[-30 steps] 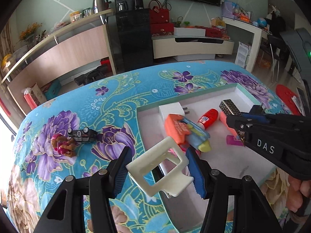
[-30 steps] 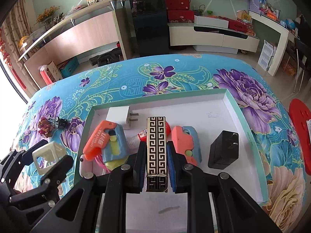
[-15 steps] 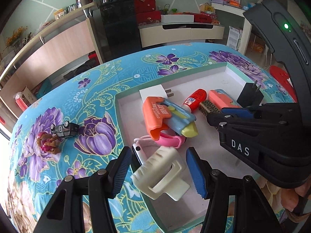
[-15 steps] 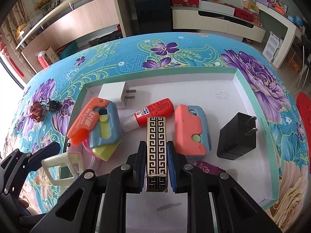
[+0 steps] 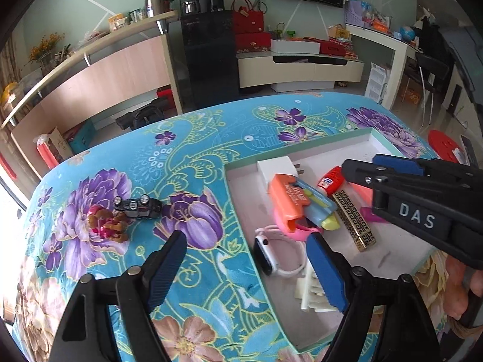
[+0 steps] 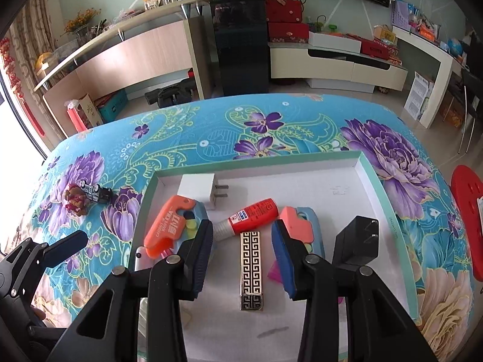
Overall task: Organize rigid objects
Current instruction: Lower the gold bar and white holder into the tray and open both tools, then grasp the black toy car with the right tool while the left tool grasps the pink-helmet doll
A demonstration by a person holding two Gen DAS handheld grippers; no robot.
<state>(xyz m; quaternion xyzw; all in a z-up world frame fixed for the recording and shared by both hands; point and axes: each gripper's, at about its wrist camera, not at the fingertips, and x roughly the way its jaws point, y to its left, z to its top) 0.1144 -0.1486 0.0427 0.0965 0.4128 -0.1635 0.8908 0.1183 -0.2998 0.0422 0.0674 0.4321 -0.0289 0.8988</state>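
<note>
Desk (image 6: 211,126) wearing a turquoise floral cloth, shallow white tray (image 6: 389,199) lying on it, toy car (image 5: 137,207) and small figurine (image 5: 105,223) sitting left of the tray

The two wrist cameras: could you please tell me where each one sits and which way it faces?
Left wrist: on the left gripper, angled down at the tablecloth and tray edge; its open fingers show, also the right gripper and some hand.
Right wrist: on the right gripper, angled down into the tray; open fingers straddle the patterned bar; left gripper at lower left.
Shared: tray, patterned bar, toy car.
</note>
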